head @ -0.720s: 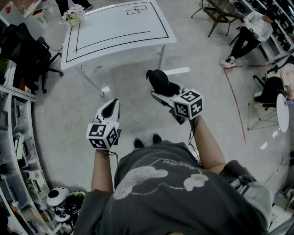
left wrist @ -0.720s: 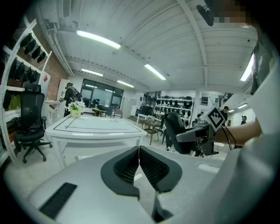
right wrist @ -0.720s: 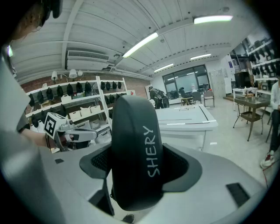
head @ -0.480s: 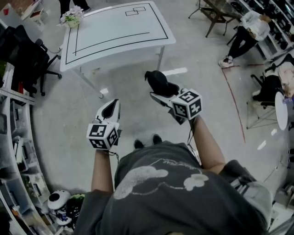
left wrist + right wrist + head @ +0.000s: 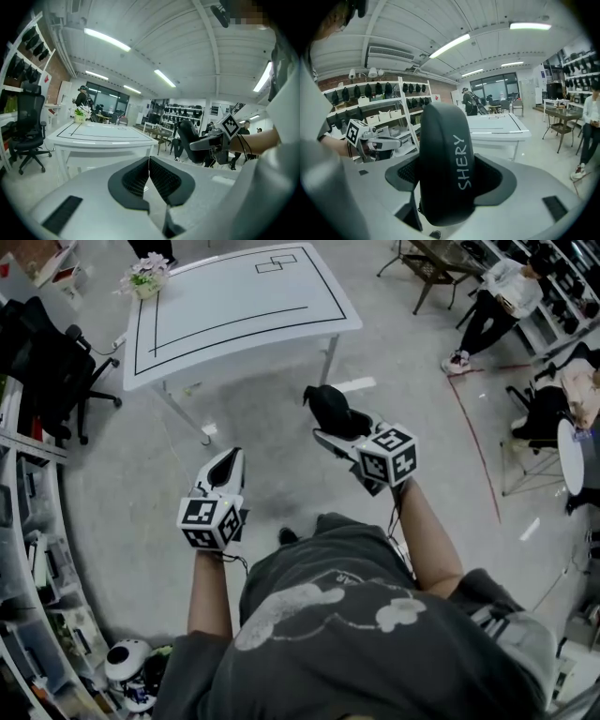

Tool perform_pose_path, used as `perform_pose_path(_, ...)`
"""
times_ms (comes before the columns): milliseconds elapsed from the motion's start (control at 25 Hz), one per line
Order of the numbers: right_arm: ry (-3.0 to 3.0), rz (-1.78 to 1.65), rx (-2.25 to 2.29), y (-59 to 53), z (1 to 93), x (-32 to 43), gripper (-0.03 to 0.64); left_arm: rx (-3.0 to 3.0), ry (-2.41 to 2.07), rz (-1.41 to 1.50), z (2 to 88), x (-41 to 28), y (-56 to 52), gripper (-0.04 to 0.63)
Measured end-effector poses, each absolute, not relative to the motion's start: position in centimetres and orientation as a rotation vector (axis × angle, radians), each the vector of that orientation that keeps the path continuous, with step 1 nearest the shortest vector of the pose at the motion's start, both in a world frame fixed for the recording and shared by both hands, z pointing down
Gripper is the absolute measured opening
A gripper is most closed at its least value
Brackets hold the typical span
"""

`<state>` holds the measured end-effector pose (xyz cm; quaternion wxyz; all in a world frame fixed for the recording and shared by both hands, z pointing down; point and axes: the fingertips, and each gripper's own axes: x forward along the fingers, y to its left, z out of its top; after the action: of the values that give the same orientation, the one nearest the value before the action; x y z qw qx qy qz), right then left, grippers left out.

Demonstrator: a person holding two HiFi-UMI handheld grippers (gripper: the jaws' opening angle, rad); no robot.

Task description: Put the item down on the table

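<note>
A black rounded case [image 5: 443,159] printed SHERY stands upright between the jaws of my right gripper [image 5: 450,176], which is shut on it. In the head view the same black case [image 5: 328,407] sticks out ahead of the right gripper [image 5: 345,430], held in the air over the floor. My left gripper [image 5: 223,468] hovers to its left, shut and empty; its pads [image 5: 149,176] meet with nothing between them. The white table [image 5: 234,306] with black line markings stands farther ahead, apart from both grippers.
A small flower pot [image 5: 145,276] sits at the table's far left corner. A black office chair [image 5: 52,371] and shelving [image 5: 28,521] line the left side. People sit at the right near chairs [image 5: 548,418]. A red line [image 5: 478,451] crosses the bare floor.
The view has shifted slightly toward the table as the person steps forward. Both grippers keep their pose, and the black case stays gripped in the right one.
</note>
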<state>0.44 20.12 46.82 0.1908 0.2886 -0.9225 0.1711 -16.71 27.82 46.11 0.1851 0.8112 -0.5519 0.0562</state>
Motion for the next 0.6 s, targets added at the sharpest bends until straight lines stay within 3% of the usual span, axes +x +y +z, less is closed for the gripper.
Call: perform_pose_path(600, -2.63, 0.535, 0.851, 11.3, 47.4, 1.2, 0.334, 2.281, -1.573, 0.192, 46.5, -16.9, 20.6, 0.003)
